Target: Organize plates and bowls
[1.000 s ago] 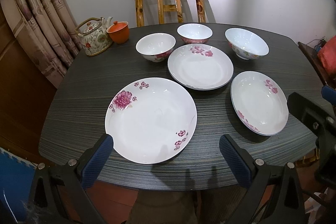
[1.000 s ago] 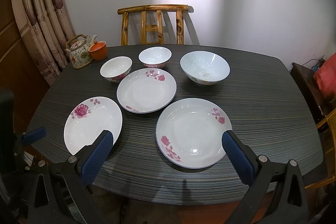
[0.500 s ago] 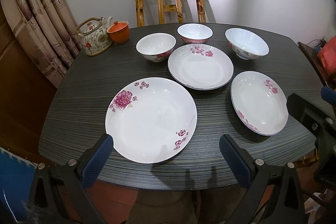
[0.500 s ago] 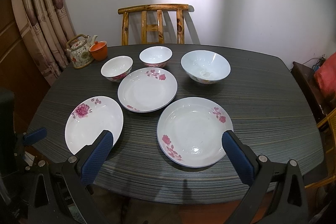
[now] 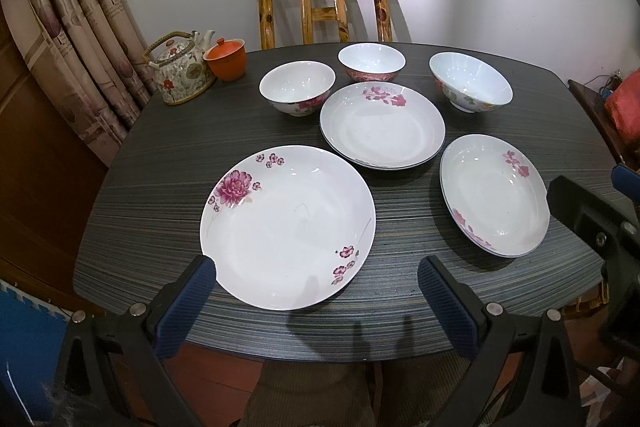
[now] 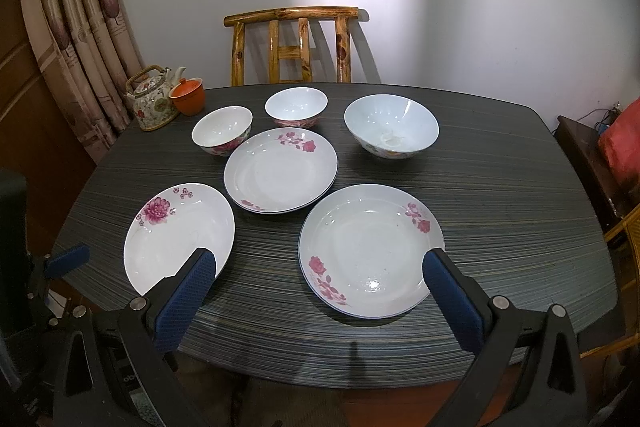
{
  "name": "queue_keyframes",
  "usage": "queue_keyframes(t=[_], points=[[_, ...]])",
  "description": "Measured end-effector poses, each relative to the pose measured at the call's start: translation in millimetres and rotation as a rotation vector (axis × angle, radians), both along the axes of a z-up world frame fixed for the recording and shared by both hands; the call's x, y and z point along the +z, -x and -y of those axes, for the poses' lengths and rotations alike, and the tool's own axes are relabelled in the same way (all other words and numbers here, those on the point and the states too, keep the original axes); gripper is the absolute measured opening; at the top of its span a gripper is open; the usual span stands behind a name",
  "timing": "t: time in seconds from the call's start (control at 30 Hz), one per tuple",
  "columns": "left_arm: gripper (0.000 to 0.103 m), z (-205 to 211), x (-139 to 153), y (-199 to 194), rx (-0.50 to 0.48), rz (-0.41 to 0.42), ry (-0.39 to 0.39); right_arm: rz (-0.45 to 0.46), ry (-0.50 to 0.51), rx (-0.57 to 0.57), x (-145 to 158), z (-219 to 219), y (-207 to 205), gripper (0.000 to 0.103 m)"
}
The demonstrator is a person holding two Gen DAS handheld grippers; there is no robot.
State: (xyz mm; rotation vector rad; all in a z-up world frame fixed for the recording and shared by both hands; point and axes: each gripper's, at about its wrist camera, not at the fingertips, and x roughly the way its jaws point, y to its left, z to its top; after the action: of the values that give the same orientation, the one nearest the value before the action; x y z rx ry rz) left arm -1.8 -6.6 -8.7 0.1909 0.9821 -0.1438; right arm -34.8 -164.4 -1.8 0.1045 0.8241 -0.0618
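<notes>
You're holding left gripper [image 5: 316,291] over bench [image 5: 160,195] near edge, fingers spread wide, gripping nothing. Right gripper [image 6: 320,283] same, wide, empty. Three plates [image 5: 288,227] sitting toward near edge, three bowls [image 5: 297,87] lining far edge.

Dark striped surface [image 5: 168,163] ahead of claw. Floral teapot [image 5: 180,75] with hoop handle at far left corner, well away from claw; orange lidded cup [image 5: 227,62] just right of teapot, touching or nearly so. Wooden chair [image 5: 324,7] beyond far edge, against pale wall. Patterned curtain [image 5: 80,39] far left. Red cushion [image 6: 620,143] far right, off surface.
</notes>
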Motion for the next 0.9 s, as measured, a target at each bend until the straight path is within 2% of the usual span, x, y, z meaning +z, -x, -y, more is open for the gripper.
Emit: queue_keyframes(t=[0.33,0.5,0.7,0.77,0.9], points=[[0.103,-6,-5,-5,0.002,-0.022,0.042,0.001,-0.012,0.014,0,-2,0,0.103],[0.103,-24,-8,-17,0.031,-0.060,0.086,0.003,-0.015,0.038,1,-6,-2,0.102],[0.102,-62,-9,-36,0.081,-0.077,0.139,-0.019,-0.055,0.091,-3,-11,-13,0.093],[0.098,-77,-9,-42,0.108,-0.082,0.146,-0.039,-0.070,0.119,-8,-13,-20,0.087],[0.078,-105,-17,-57,0.163,-0.124,0.182,-0.087,-0.106,0.160,-18,-19,-34,0.083]])
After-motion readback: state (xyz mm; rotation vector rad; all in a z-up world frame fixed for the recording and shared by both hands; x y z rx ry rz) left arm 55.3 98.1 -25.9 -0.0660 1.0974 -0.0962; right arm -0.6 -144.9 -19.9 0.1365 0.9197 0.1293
